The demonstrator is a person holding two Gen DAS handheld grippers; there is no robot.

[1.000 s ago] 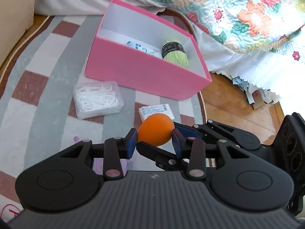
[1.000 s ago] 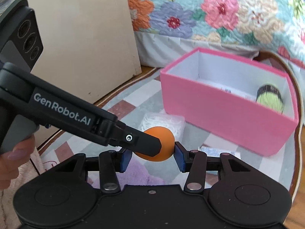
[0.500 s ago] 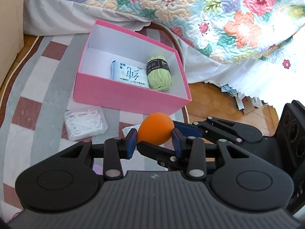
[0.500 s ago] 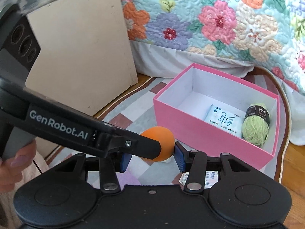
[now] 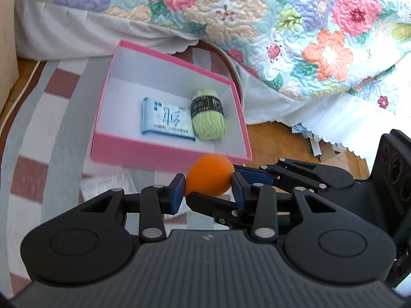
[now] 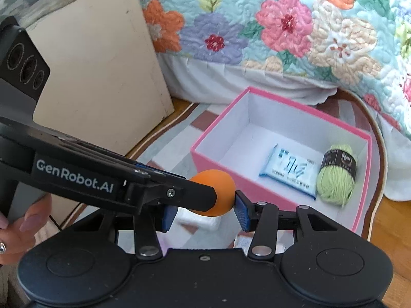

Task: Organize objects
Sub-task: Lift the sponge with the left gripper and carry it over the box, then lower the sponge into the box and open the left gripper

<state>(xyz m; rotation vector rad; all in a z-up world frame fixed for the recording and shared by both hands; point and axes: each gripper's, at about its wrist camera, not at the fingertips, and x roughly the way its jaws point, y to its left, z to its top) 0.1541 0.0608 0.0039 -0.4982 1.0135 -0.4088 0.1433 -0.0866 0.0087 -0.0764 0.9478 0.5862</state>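
Note:
An orange egg-shaped ball hangs in the air just in front of the pink box. My left gripper is shut on it, a blue pad on either side. My right gripper is shut on the same ball, and its fingers reach in from the right in the left wrist view. One left finger crosses the ball in the right wrist view and hides my right gripper's left pad. The box holds a green yarn skein and a blue-white tissue pack.
A clear case of floss picks and a small white packet lie on the checked rug below the grippers. A bed with a floral quilt stands behind the box and a beige cabinet to its left. A hand holds the left gripper.
Both grippers have risen together with the orange ball and come closer to the pink box. The box's inside now shows from above, and the floss case has slipped under the fingers.

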